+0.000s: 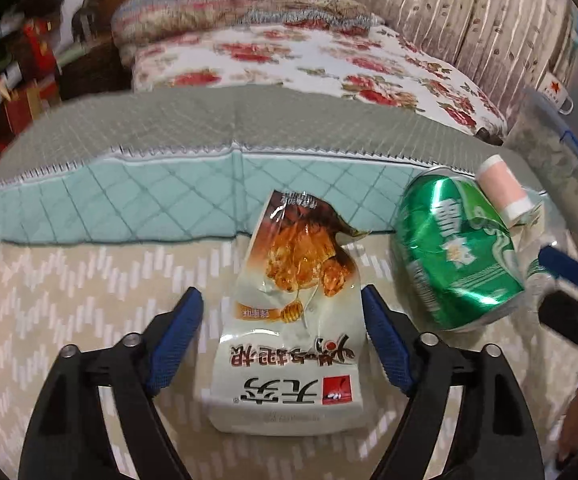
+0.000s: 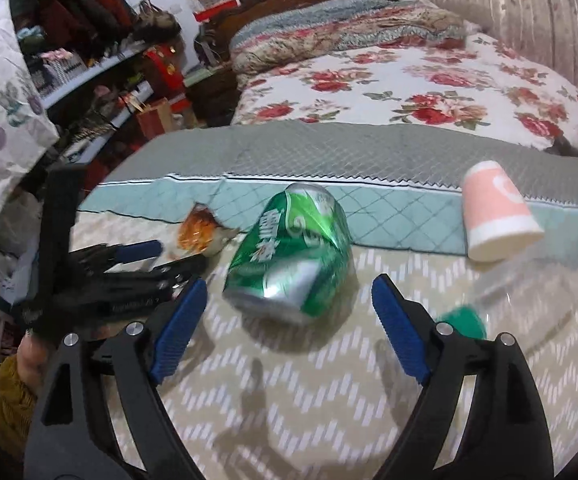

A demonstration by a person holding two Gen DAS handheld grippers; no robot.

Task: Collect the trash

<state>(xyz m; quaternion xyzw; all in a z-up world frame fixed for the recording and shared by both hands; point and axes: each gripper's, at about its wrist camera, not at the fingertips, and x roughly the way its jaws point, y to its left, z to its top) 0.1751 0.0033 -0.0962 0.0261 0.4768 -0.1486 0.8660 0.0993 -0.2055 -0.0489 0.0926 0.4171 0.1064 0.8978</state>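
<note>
Left gripper (image 1: 282, 340) spread wide, snack wrapper (image 1: 293, 316) lying flat between the pads, not yet pinched. Lower onto the bed (image 1: 69, 300), squeeze the wrapper mid-body so the slick film won't slip out. Right gripper (image 2: 289, 328) spread too, empty; crushed green can (image 2: 289, 256) sits at 12 o'clock, just ahead of its tips. Pink paper cup (image 2: 497, 216) at 2 o'clock, well apart.

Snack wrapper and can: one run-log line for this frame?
left gripper open, astride snack wrapper | right gripper open, facing crushed green can | pink paper cup untouched
</note>
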